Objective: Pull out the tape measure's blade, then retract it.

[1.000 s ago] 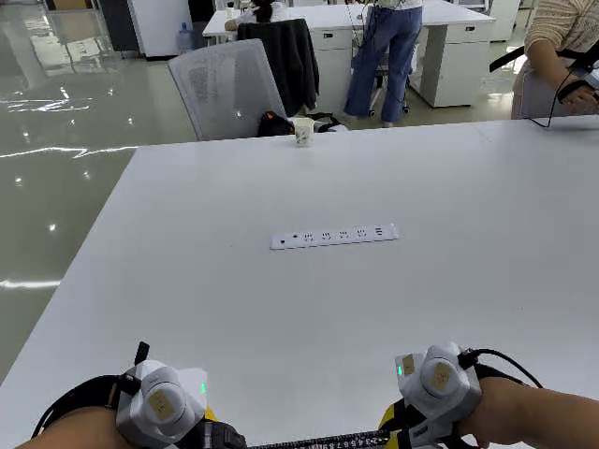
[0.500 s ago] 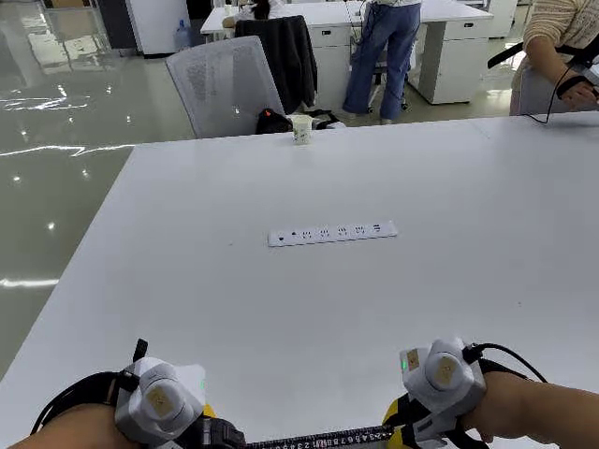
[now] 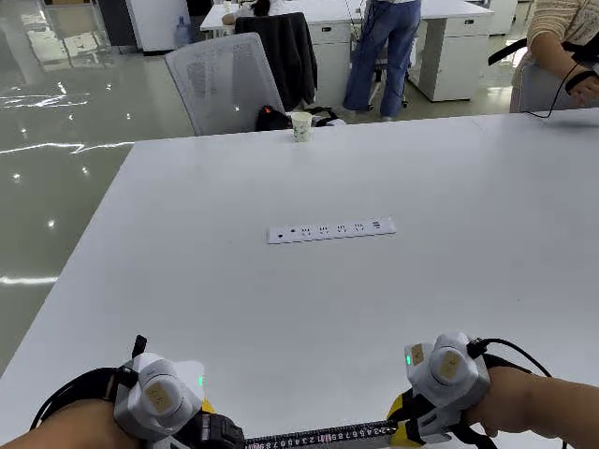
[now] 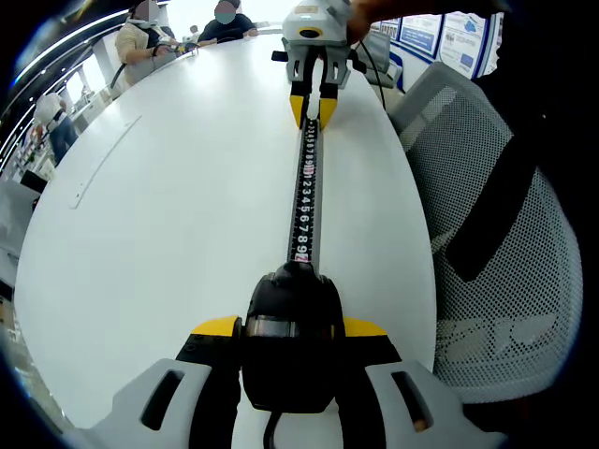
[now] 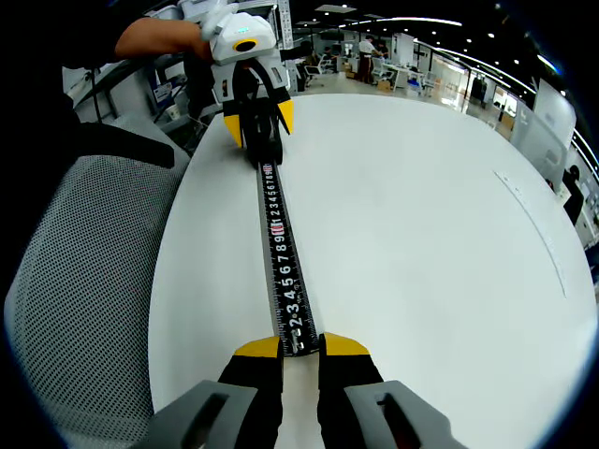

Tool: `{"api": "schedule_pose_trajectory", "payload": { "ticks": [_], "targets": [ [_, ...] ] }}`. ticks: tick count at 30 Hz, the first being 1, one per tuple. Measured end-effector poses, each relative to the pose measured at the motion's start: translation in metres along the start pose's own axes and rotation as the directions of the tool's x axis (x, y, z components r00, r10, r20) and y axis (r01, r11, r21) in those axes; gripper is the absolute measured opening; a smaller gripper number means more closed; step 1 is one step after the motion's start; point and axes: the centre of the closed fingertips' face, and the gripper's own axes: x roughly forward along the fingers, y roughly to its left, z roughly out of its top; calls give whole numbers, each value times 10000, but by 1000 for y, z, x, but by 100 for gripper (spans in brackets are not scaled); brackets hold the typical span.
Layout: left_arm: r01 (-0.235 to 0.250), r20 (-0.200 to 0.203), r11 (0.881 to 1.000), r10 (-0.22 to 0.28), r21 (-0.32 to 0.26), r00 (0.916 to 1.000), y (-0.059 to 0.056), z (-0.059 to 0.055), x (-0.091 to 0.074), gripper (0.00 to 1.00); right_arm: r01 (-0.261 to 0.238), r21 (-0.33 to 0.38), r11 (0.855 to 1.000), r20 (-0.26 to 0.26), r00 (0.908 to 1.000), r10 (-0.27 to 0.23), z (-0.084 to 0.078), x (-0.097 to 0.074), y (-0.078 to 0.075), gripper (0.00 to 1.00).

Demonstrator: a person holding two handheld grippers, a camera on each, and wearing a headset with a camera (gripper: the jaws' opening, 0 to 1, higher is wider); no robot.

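My left gripper [image 3: 208, 432] sits at the table's near edge, shut on a black tape measure case [image 4: 292, 337] that lies between its yellow-tipped fingers [image 4: 217, 326]. The case [image 3: 223, 434] peeks out at the bottom of the head view. A dark numbered blade [image 4: 305, 187] runs straight from the case across the white table [image 3: 281, 309] to my right gripper [image 3: 401, 433]. In the right gripper view, that gripper [image 5: 300, 346] is shut on the blade's end, and the blade [image 5: 279, 238] stretches away to the left gripper [image 5: 255, 126].
A white power strip [image 3: 331, 229] lies mid-table. A paper cup [image 3: 300, 125] stands at the far edge, with a grey mesh chair [image 3: 229, 84] behind it. People stand and sit at desks beyond. Another mesh chair [image 4: 496, 243] is close behind the near edge.
My right gripper has drawn a little further right, and slightly more of the blade shows between the grippers. The left gripper has stayed nearly in place. The head camera has shifted slightly.
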Motion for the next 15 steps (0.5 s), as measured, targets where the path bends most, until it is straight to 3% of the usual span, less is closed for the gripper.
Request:
{"api": "schedule_pose_trajectory", "payload": {
  "ticks": [15],
  "targets": [
    [-19, -16, 10000, 19, -14, 10000, 0, 0, 1, 33, -7, -36, 10000, -3, 10000, 7, -6, -4, 0, 10]
  ]
}}
